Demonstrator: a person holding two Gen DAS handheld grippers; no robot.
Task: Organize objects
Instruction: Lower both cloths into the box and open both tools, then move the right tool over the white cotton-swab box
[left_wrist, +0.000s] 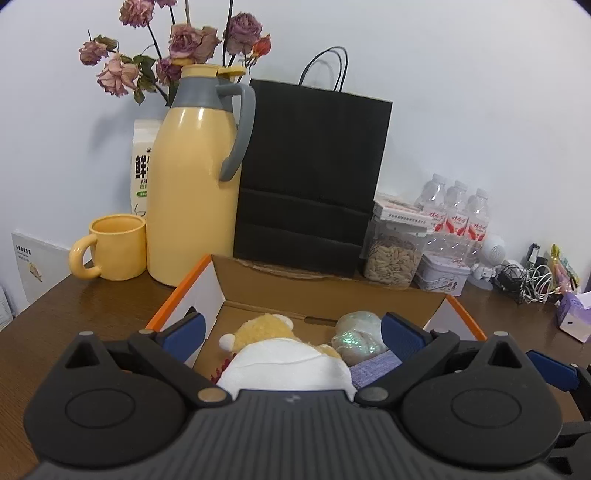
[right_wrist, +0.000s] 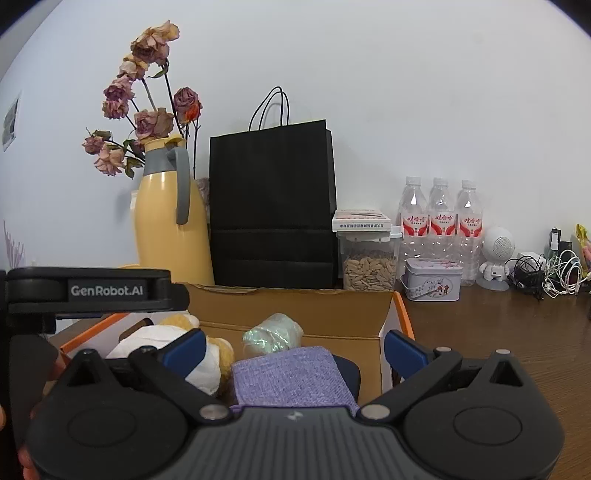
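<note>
An open cardboard box (left_wrist: 332, 291) with orange edges stands on the brown table, right in front of both grippers. Inside lie a yellow and white plush toy (left_wrist: 280, 354), a pale iridescent wrapped bundle (left_wrist: 356, 336) and a folded purple cloth (left_wrist: 373, 369). My left gripper (left_wrist: 291, 332) is open over the box, its blue pads either side of the plush and clear of it. In the right wrist view the box (right_wrist: 314, 306) holds the plush (right_wrist: 207, 369), bundle (right_wrist: 273, 332) and cloth (right_wrist: 291, 376). My right gripper (right_wrist: 295, 349) is open above the cloth, holding nothing.
Behind the box stand a yellow thermos jug (left_wrist: 192, 192), a yellow mug (left_wrist: 118, 247), a black paper bag (left_wrist: 310, 177), a seed jar (left_wrist: 391, 258), a small tin (left_wrist: 443, 273) and water bottles (left_wrist: 458, 214). Tangled cables (left_wrist: 528, 280) lie at the far right.
</note>
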